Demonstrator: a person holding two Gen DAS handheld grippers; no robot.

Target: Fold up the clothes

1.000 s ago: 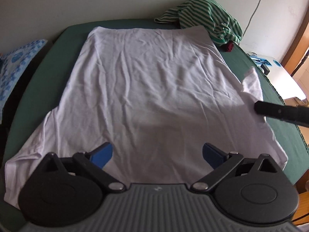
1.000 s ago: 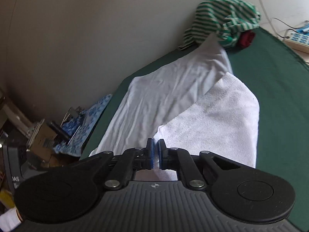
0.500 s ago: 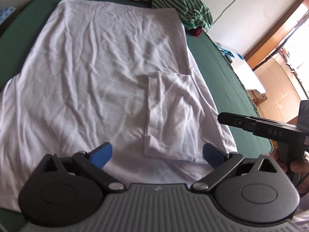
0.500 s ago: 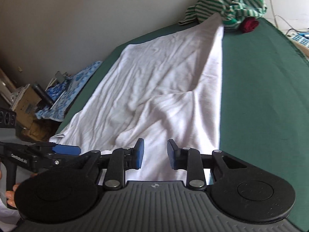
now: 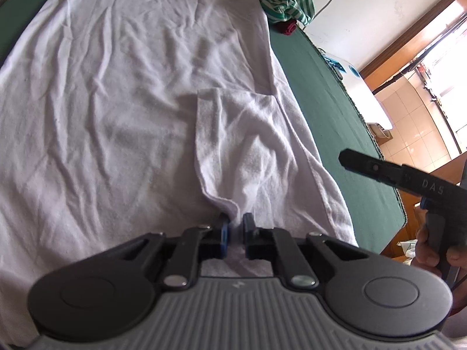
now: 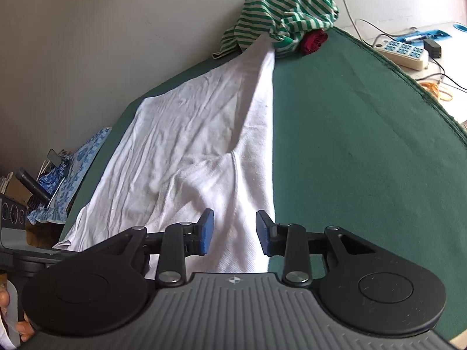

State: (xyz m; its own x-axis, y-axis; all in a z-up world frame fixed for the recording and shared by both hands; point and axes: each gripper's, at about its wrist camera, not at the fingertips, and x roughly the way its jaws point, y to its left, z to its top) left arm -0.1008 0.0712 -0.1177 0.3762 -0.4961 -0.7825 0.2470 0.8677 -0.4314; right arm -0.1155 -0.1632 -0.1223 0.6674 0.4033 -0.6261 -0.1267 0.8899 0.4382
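The left gripper (image 5: 233, 230) is seen with its blue pads drawn almost together, and a ridge of white cloth is pinched between them; the jaws are closing on the near corner of the folded-over sleeve (image 5: 248, 148). That sleeve is laid back onto the body of the white T-shirt (image 5: 111, 110), which is spread flat, wrinkled, across the green table cover (image 5: 329, 110).

The right gripper (image 6: 235, 230) is held just above the shirt's right edge with its jaws opening; a clear gap is left between the pads, cloth is seen below the gap, and nothing is gripped. In the left wrist view this gripper is seen from the side at the right, carried by a hand (image 5: 437, 250) on its handle.

Beyond the shirt's far end, a green-and-white striped garment (image 6: 280, 20) is heaped against the wall, touching the shirt's far corner, with a dark red item (image 6: 313, 40) tucked beside it. Off the table's far right edge, a white power strip (image 6: 404, 51) and cables are seen. To the left, a blue patterned cloth (image 6: 73, 175) is draped below table level.
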